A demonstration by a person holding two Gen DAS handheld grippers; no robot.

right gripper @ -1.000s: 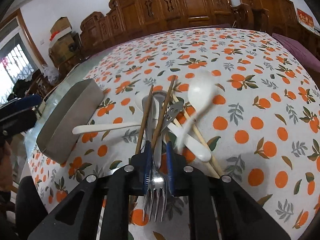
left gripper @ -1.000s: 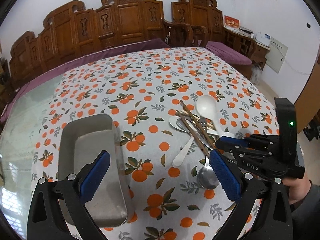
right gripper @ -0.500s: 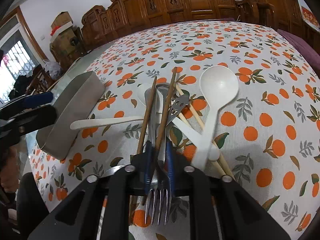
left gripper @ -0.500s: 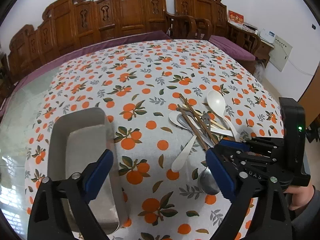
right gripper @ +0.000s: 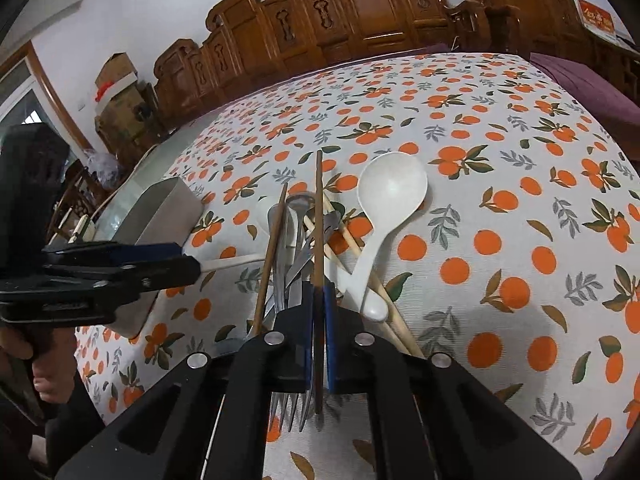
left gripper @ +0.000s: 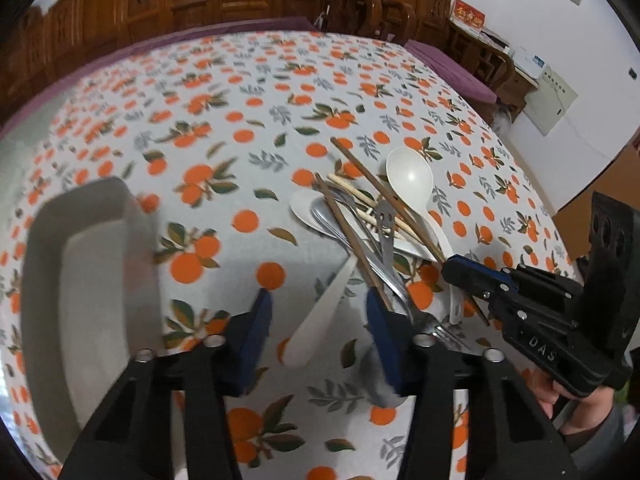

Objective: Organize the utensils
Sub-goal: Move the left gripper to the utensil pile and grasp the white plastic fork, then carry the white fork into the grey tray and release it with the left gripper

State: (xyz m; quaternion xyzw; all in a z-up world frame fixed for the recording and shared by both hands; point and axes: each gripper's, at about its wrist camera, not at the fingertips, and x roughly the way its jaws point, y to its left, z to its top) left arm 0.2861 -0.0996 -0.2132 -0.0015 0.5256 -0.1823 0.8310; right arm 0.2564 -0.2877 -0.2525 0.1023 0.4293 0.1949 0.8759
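Note:
A pile of utensils lies on the orange-print tablecloth: brown chopsticks (left gripper: pixel 352 236), pale chopsticks, steel spoons, a fork (left gripper: pixel 440 330) and a large white spoon (left gripper: pixel 410 176). A second white spoon's handle (left gripper: pixel 320 312) lies between my left gripper's open fingers. My left gripper (left gripper: pixel 318 308) hovers low over it. My right gripper (right gripper: pixel 319 304) is shut on a brown chopstick (right gripper: pixel 319 216), with the fork tines (right gripper: pixel 290 408) below its fingers. The right gripper also shows in the left wrist view (left gripper: pixel 472 276).
A steel rectangular tray (left gripper: pixel 80 280) stands at the left of the table, also in the right wrist view (right gripper: pixel 164 216). Carved wooden chairs (right gripper: pixel 360 12) ring the table's far side. The left gripper body (right gripper: pixel 100 276) is at the pile's left.
My left gripper has moved right and down toward the pile, and its fingers have narrowed around the white spoon handle. My right gripper now clamps a brown chopstick.

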